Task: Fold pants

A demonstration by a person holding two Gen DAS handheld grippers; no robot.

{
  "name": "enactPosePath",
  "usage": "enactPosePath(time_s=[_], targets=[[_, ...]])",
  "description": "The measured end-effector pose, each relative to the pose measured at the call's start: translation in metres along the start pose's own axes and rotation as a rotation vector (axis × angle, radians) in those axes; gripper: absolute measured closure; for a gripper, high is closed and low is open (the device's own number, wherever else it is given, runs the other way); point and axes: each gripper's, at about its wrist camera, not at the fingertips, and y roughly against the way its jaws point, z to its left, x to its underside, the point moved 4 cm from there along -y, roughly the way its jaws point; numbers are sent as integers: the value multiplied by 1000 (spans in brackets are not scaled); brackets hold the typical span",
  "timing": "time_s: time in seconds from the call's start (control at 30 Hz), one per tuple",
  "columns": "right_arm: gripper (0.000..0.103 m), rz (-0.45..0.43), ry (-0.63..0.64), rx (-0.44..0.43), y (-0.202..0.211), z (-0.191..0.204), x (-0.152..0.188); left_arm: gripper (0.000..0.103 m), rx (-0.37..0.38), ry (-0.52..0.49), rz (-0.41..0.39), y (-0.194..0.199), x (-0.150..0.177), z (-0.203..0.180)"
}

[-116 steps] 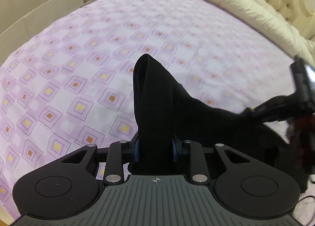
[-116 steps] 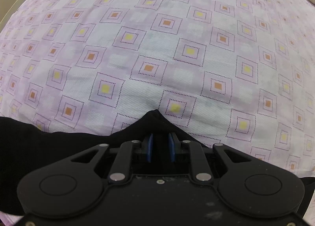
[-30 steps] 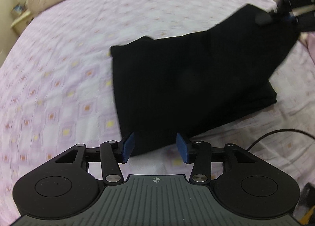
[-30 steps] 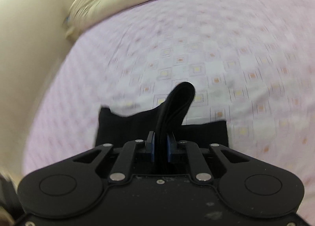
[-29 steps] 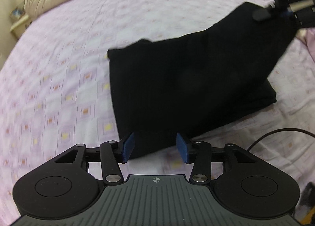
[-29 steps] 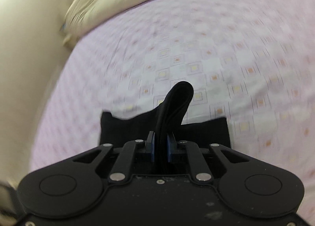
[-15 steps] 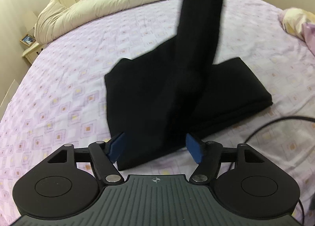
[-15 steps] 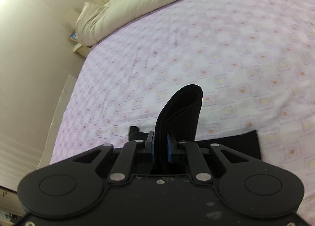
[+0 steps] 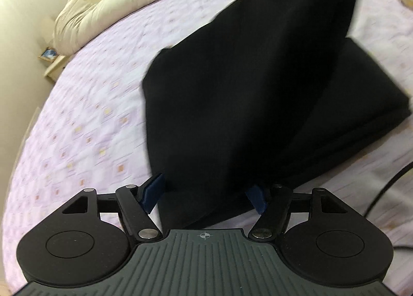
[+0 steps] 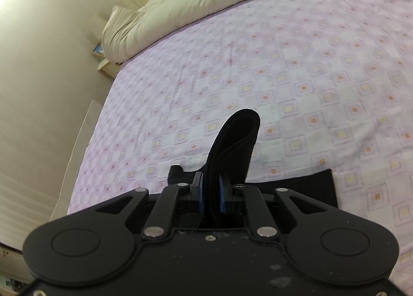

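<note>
Our right hand-held gripper (image 10: pixel 210 194) is clamped on a bunched edge of the black pants (image 9: pixel 245 95), lifting that end so it can be carried over into a fold. Our left hand-held gripper (image 9: pixel 205 192) stands apart, its jaws having just been opening, with cloth between its pads but not pinched. Beyond it the pants lie on the purple-checked bed (image 9: pixel 85 115). Earlier the left one held the cloth; now it has let go and dropped closer.
</note>
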Motion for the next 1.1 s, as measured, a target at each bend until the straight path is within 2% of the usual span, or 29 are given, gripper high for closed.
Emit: enactPosePath(time_s=[0.13, 0.2, 0.27, 0.4, 0.47, 0.57, 0.67, 0.77, 0.87, 1.0, 1.1], targets=[[90, 0, -52, 44, 1, -27, 4, 33, -47, 70, 62, -5, 19, 32], [90, 15, -59, 77, -4, -42, 10, 24, -16, 147, 88, -7, 27, 51], [90, 44, -66, 120, -13, -58, 18, 23, 26, 185, 103, -7, 30, 62], [89, 100, -40, 198, -38, -86, 35, 23, 88, 200, 133, -3, 32, 74], [89, 130, -14, 238, -50, -98, 43, 24, 126, 247, 160, 2, 36, 82], [88, 155, -5, 249, -62, -114, 51, 24, 151, 332, 197, 15, 42, 97], [88, 172, -6, 236, -69, -116, 51, 24, 175, 414, 184, 26, 44, 122], [88, 184, -2, 205, -77, -113, 50, 24, 186, 421, 131, 37, 24, 134], [88, 197, 68, 213, -85, -104, 52, 24, 220, 398, 82, 32, -10, 133], [85, 210, 112, 241, -92, -101, 55, 24, 274, 395, 52, 9, -58, 120], [83, 216, 81, 241, -95, -107, 55, 24, 269, 335, 57, -20, -87, 104]])
